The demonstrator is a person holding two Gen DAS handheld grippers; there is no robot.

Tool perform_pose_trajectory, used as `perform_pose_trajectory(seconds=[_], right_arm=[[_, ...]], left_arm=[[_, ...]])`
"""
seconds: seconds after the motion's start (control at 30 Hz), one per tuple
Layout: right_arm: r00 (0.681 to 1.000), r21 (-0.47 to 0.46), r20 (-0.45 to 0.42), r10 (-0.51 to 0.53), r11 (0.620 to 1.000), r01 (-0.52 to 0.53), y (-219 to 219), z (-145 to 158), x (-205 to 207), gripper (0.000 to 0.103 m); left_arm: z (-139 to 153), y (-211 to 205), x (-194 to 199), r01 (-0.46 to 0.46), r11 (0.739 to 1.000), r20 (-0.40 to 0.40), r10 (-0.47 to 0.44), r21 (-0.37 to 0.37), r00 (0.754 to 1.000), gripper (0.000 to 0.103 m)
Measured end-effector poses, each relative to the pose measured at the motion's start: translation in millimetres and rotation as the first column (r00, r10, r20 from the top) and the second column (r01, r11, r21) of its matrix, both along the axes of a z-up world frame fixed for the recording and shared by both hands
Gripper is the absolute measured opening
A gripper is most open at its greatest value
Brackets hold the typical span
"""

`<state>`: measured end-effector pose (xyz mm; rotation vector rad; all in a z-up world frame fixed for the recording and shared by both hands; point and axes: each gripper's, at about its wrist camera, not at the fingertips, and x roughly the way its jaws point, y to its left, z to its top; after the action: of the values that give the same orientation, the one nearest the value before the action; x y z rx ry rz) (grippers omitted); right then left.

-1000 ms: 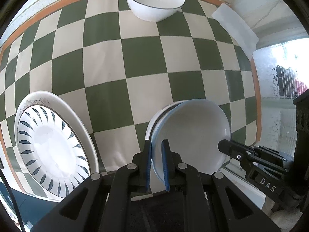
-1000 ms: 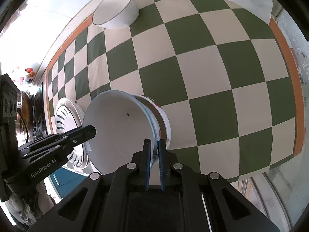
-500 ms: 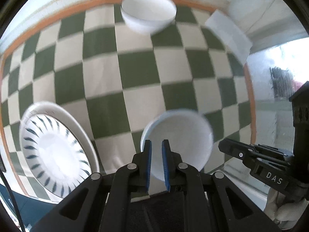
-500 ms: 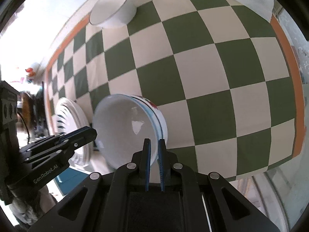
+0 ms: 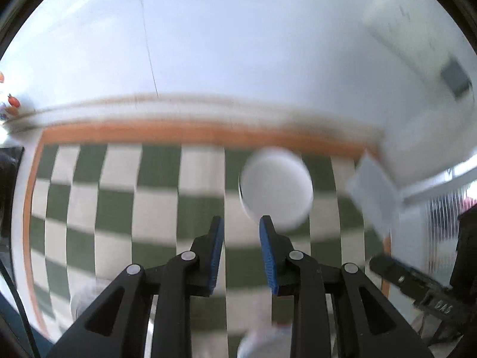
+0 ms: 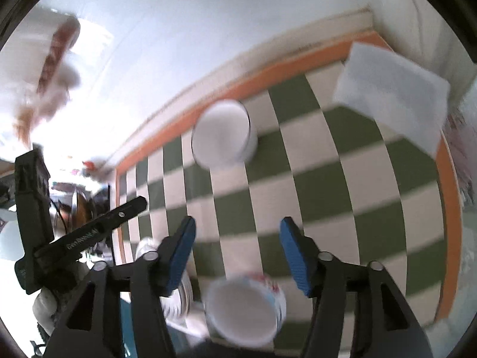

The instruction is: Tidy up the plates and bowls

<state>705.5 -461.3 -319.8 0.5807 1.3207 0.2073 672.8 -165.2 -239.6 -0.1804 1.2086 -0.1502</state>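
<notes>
Left gripper (image 5: 238, 229) jaws spread, empty; right gripper (image 6: 237, 232) jaws spread above stacked bowls (image 6: 244, 313).

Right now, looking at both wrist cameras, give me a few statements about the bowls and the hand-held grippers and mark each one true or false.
1. The right hand-held gripper is clamped on a bowl rim. False: its jaws are wide apart with nothing between them.
2. The plain white bowl sits near the orange border of the checkered cloth. True.
3. The left hand-held gripper is open. True.
4. The bowl with red and blue markings is held in the air by both grippers. False: neither gripper holds it; it lies below the right one.
5. A folded white cloth lies at the far right corner. True.
</notes>
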Motion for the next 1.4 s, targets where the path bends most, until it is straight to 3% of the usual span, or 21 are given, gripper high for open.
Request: perform_pose_trajectory(seconds=[0.07,0.17,0.23,0.37,0.57,0.8,0.87,0.93,1.1,1.4], right_arm=[[1.0,-0.027,0.007,0.022,0.999,-0.021,2,-9,23,0.066],[0.999,-0.032,-0.028,0.041,0.999,-0.042,3,-25,52,0.066],[0.997,-0.034,-0.043,0.057,0.998,-0.058,6,-35,68,0.066],[0.991,-0.056,-0.105,0.085,0.994,-0.091,14,-60,94,0.066],[0.976,-0.096,-0.186,0.117,0.986,-0.136,29,-93,119,0.066],[0.963,-0.103,-0.229,0.145,0.98,-0.172,42,-115,136,0.062],[0.957,-0.115,-0.245,0.157,0.975,-0.189,47,-118,139,0.052],[0.95,-0.115,-0.259,0.174,0.971,-0.209,53,-122,142,0.033],[0.949,-0.156,-0.274,0.159,0.966,-0.207,56,-129,146,0.013],[0.955,-0.165,-0.263,0.136,0.969,-0.183,57,-130,145,0.01]], left_arm=[[-5,6,17,-0.026,1.0,0.006,0.026,0.004,1.0,0.023],[-24,6,40,0.013,1.0,-0.089,-0.012,0.01,0.996,0.023],[-41,6,53,0.007,1.0,-0.153,-0.011,-0.028,0.988,0.023],[-80,7,70,-0.043,0.988,-0.308,-0.004,-0.145,0.951,0.023],[-112,-1,90,-0.065,0.986,-0.4,-0.003,-0.155,0.917,0.023],[-128,-11,105,-0.029,0.989,-0.428,-0.036,-0.145,0.903,0.022],[-129,-14,107,-0.015,0.989,-0.42,-0.048,-0.146,0.906,0.022],[-131,-14,106,-0.009,0.99,-0.419,-0.051,-0.14,0.906,0.018],[-132,-18,105,0.019,0.993,-0.423,-0.067,-0.116,0.904,0.009],[-126,-31,97,0.071,0.996,-0.403,-0.09,-0.063,0.911,0.009]])
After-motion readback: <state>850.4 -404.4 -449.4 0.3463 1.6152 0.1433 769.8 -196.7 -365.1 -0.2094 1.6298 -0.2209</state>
